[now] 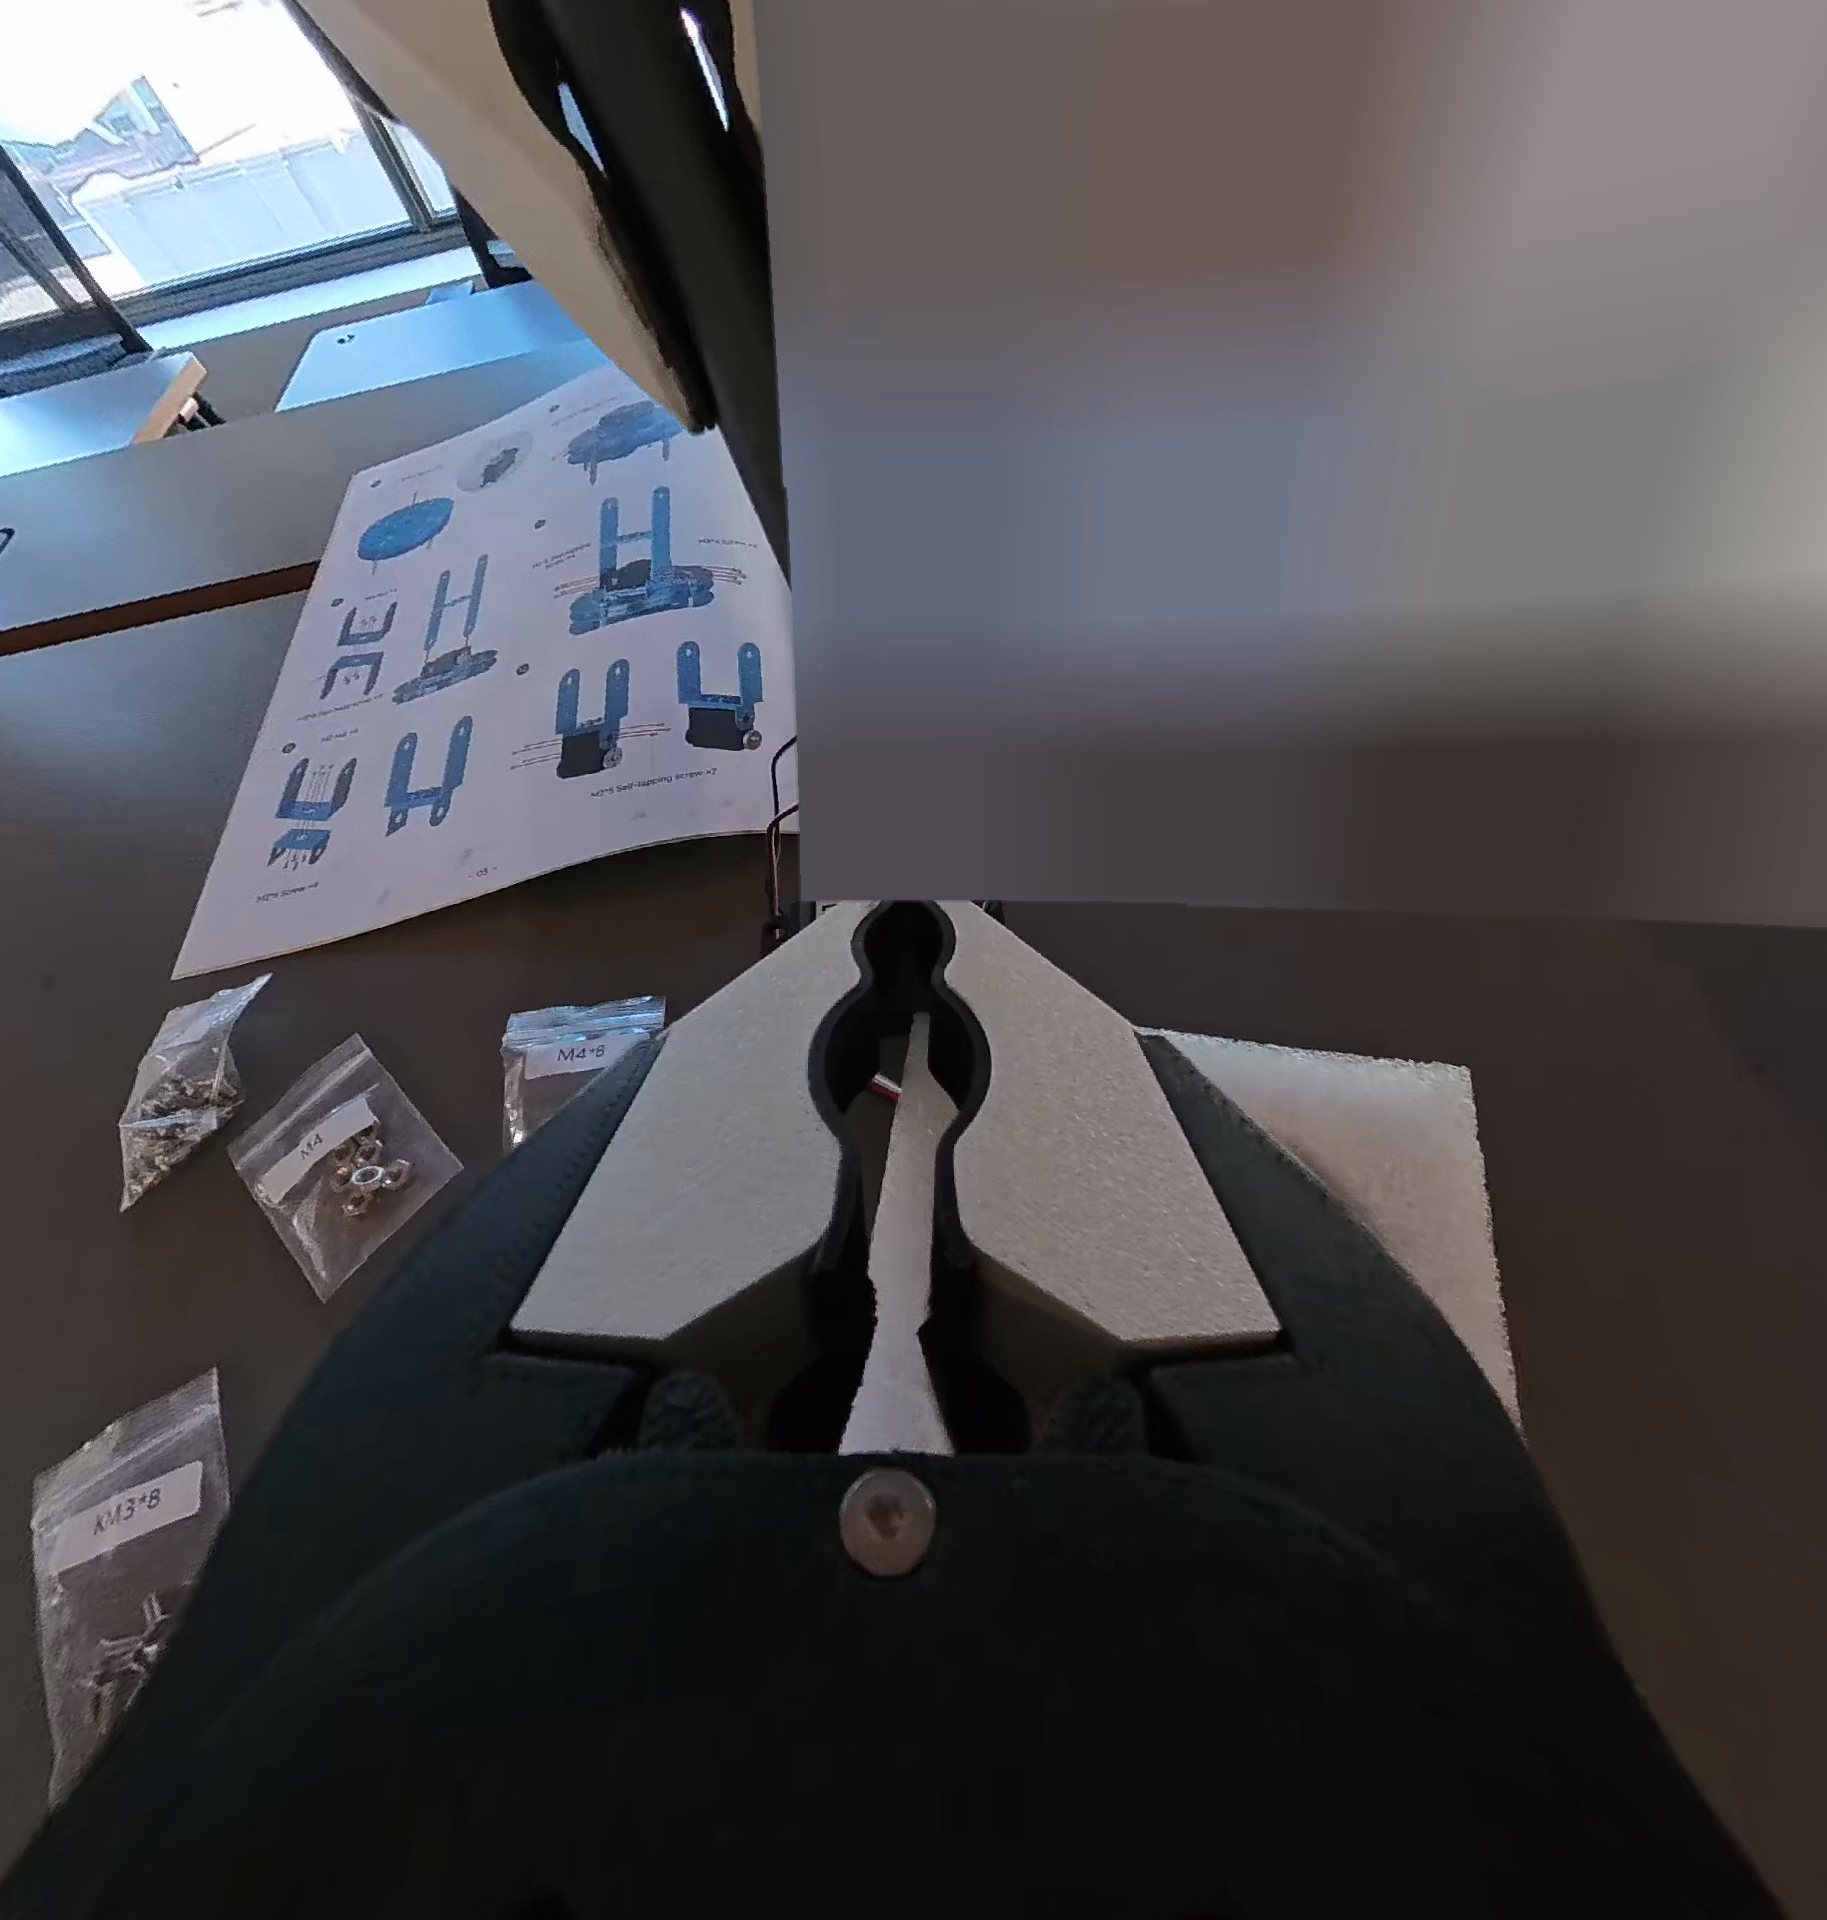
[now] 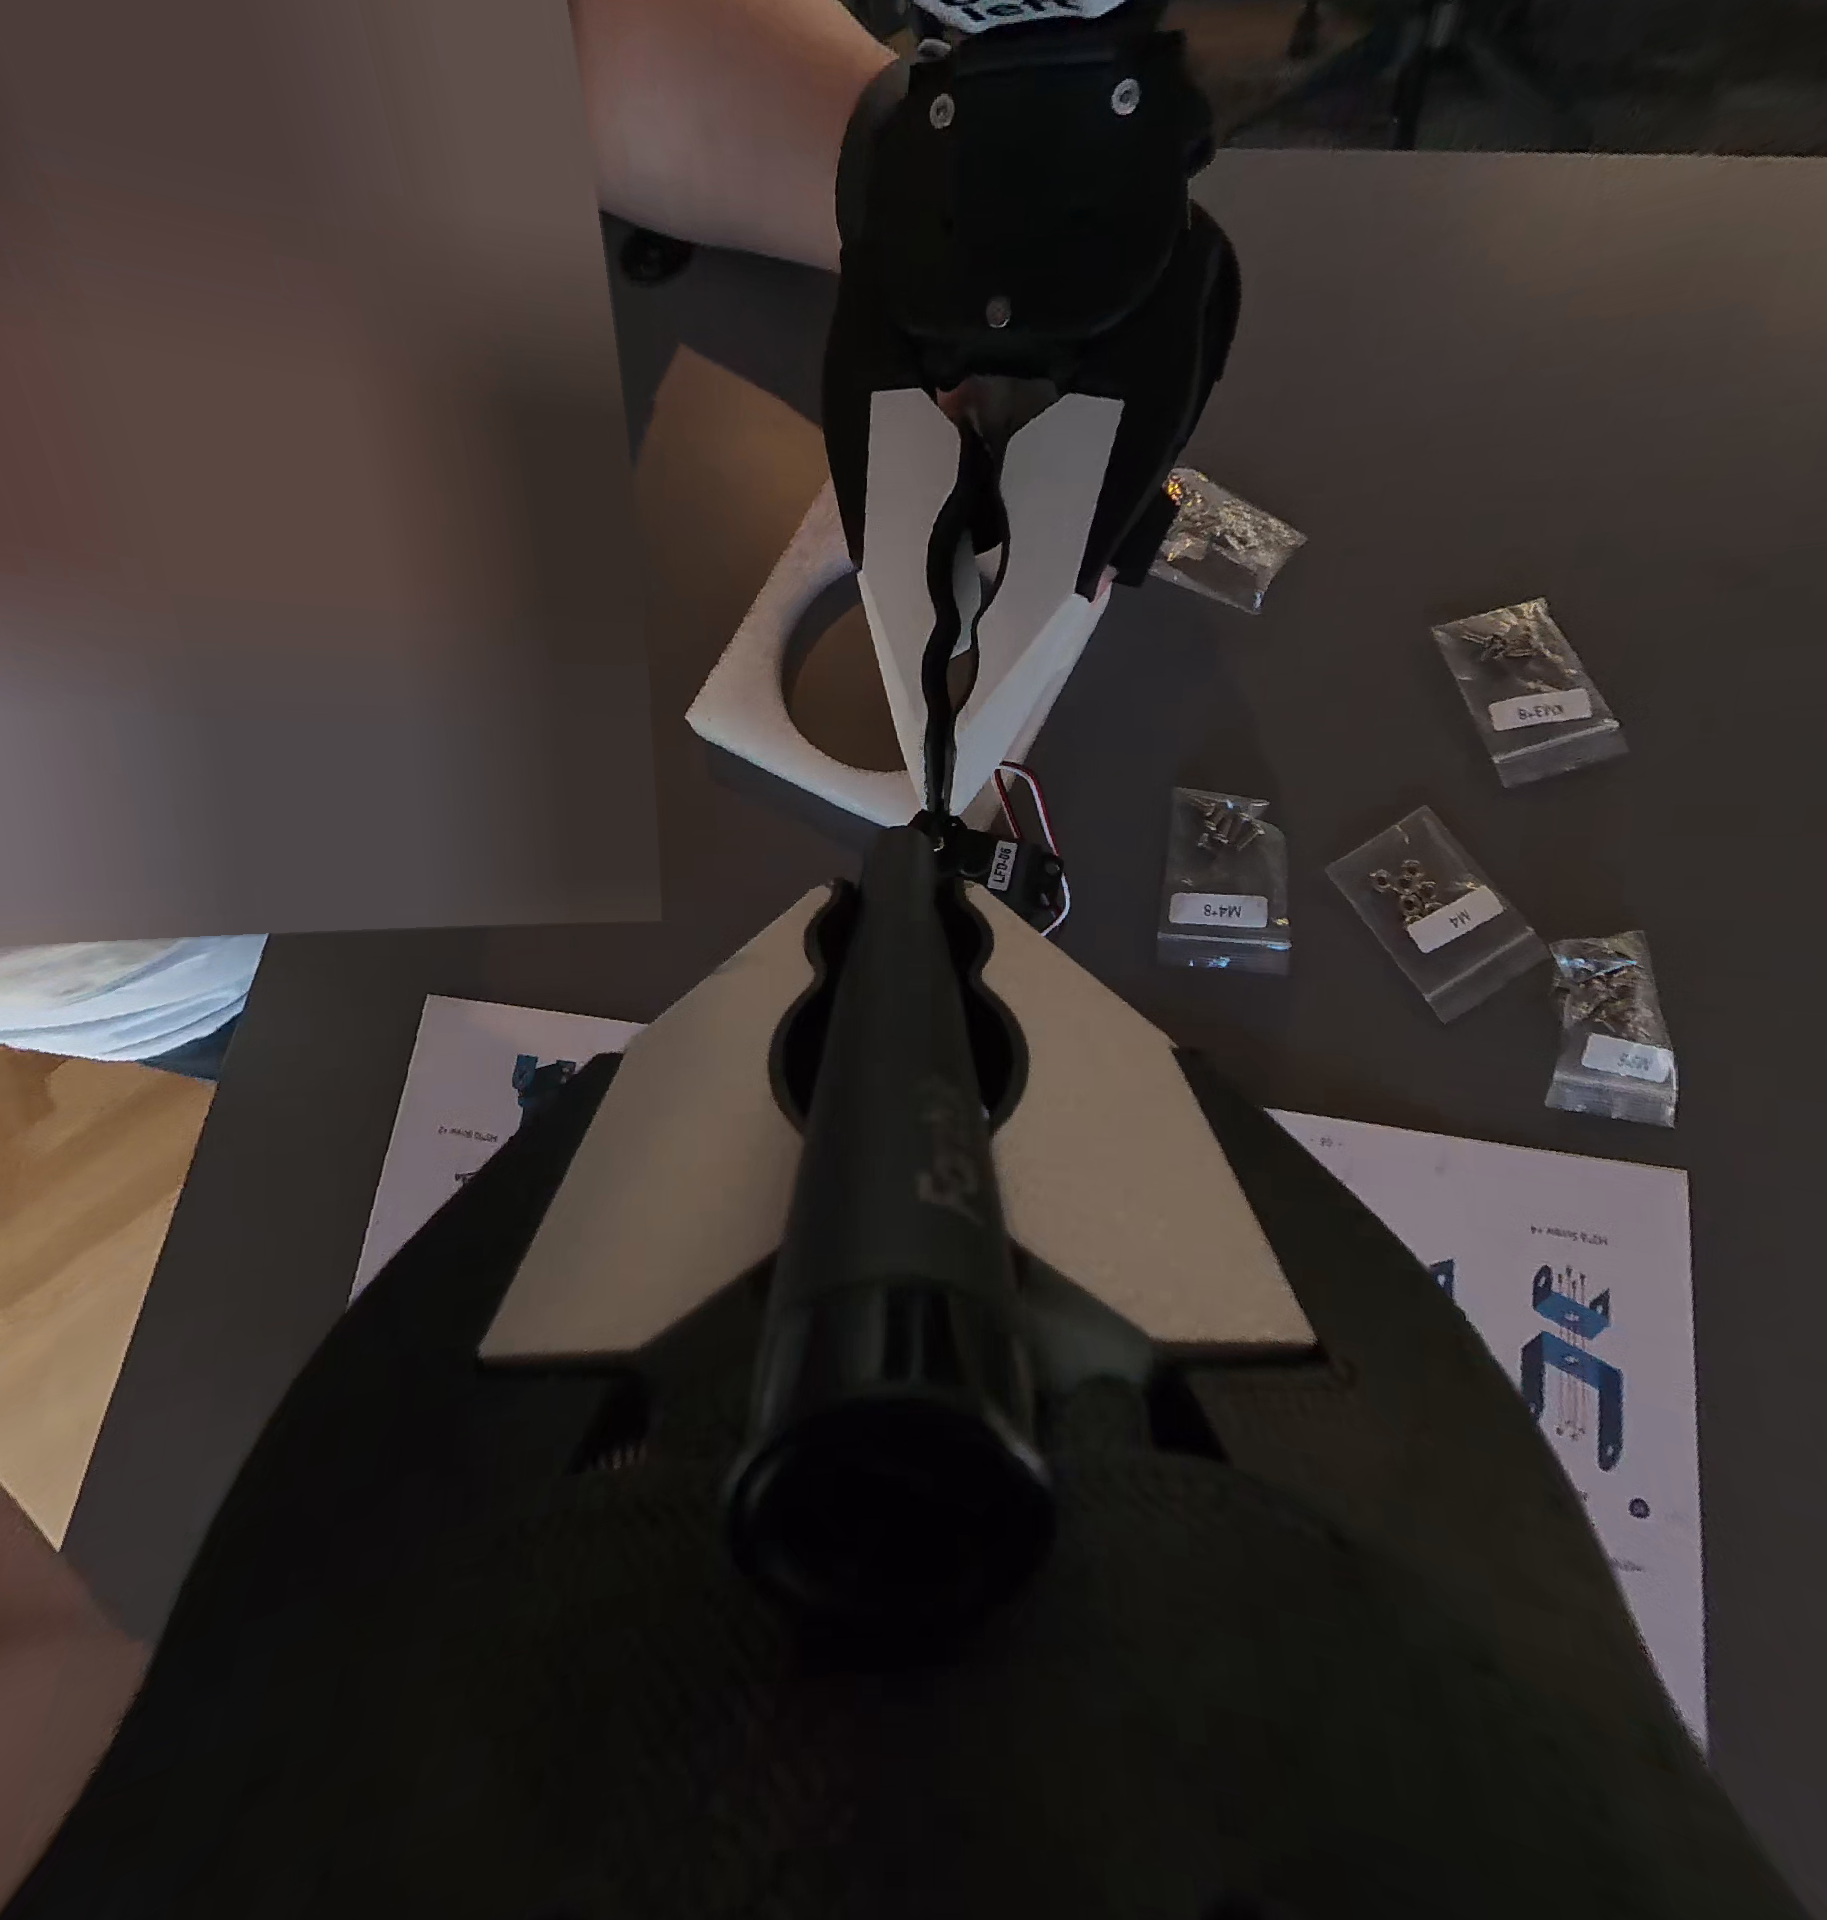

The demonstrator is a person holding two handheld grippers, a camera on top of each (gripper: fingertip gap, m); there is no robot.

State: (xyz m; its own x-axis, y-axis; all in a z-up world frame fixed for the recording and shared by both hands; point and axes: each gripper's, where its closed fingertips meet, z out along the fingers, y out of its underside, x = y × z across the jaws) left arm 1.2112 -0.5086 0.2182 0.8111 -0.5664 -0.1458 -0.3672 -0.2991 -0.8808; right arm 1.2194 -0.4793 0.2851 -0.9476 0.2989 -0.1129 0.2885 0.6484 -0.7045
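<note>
My right gripper (image 2: 914, 894) is shut on a black screwdriver (image 2: 909, 1143) that runs forward between its white pads. The screwdriver's tip rests on a small black servo (image 2: 1018, 864) with red and white wires, which lies on the dark table beside a white foam block (image 2: 753, 675) with a round hole. My left gripper (image 2: 935, 805) comes in from the opposite side, over the foam, with its tips pinched together on the servo's edge. In the left wrist view its jaws (image 1: 901, 920) are nearly closed over the foam block (image 1: 1356, 1143), and the servo is mostly hidden behind the tips.
A printed instruction sheet (image 1: 535, 665) with blue part drawings lies on the table, and shows under my right gripper (image 2: 1511, 1299). Several small clear bags of screws and nuts (image 1: 343, 1174) lie beside the foam, also in the right wrist view (image 2: 1428, 909). A person's forearm (image 2: 722, 177) is behind the left gripper. My left gripper is the nearer one to the foam block (image 1: 1356, 1143): about 10 cm, against 15 cm. My right wrist view (image 2: 763, 712) looks at it from another angle.
</note>
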